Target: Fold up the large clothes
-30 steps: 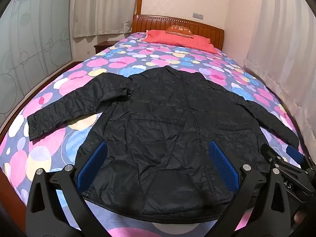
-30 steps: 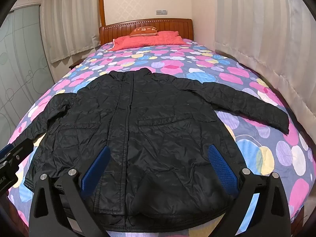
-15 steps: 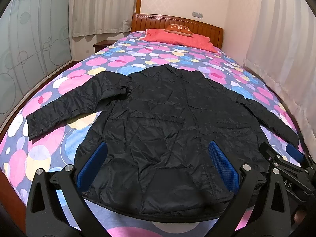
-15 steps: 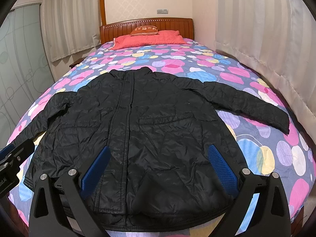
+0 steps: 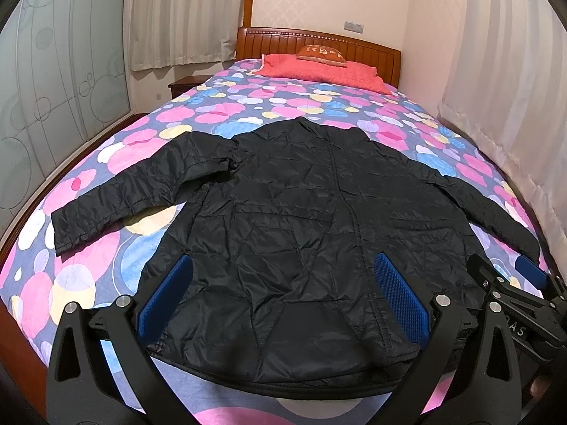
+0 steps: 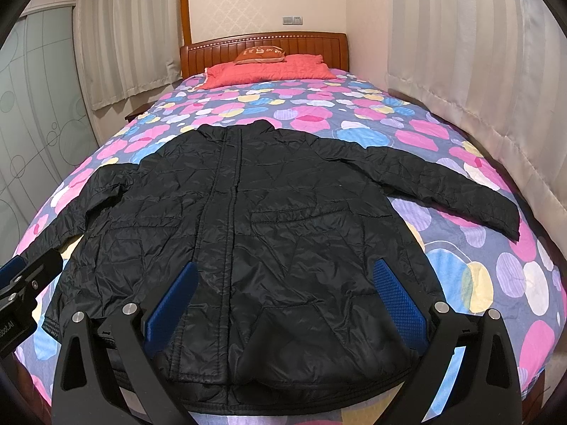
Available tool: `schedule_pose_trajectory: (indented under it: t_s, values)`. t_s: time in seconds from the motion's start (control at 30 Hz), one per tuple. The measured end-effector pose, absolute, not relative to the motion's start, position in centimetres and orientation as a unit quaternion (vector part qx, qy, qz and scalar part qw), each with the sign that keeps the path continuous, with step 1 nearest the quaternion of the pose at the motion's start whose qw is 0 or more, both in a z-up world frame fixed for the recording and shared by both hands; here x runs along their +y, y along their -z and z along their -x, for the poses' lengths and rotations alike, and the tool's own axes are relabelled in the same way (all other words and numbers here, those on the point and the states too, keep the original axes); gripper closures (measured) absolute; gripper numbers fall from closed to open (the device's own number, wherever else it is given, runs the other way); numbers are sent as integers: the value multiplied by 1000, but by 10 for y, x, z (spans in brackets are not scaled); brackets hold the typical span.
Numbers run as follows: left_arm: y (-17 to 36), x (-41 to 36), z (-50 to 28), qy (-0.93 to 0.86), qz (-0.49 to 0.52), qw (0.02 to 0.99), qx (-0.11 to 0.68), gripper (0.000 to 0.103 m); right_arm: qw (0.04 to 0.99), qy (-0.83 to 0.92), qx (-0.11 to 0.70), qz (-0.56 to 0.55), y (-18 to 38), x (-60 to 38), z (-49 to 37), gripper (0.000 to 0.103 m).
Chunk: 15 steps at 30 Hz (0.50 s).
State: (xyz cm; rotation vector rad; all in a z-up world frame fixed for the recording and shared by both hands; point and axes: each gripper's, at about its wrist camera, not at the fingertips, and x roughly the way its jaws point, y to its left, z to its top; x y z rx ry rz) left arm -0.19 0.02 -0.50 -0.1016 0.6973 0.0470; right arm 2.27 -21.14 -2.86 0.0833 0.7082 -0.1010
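We see a black quilted jacket [image 5: 312, 248] that lies flat on the bed [image 5: 117, 276], front side up, with its collar toward the wooden headboard [image 5: 319, 40] and its hem at the near edge of the bed. The fabric is thin, a little shiny, and full of small wrinkles (the stitched lines make a diamond pattern). Both sleeves are spread outward to the sides. The bed cover has round spots in pink, blue and yellow on a purple-grey ground; a red quilted blanket [image 6: 269, 71] and a small orange pillow [image 6: 260, 55] lie near the headboard.

Our left gripper [image 5: 283, 294] hovers over the hem, its blue textured pads [image 5: 400, 297] wide apart and holding nothing. Our right gripper [image 6: 283, 297] is posed the same way over the hem, also spread and empty. Each gripper appears at the edge of the other's view.
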Motion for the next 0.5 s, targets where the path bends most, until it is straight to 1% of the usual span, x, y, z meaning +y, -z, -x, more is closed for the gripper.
schedule_pose_trajectory:
  t_s: [0.5]
  values:
    - [5, -1, 3, -23, 49, 939, 341, 2, 935, 49, 348, -41, 30, -211, -23, 5]
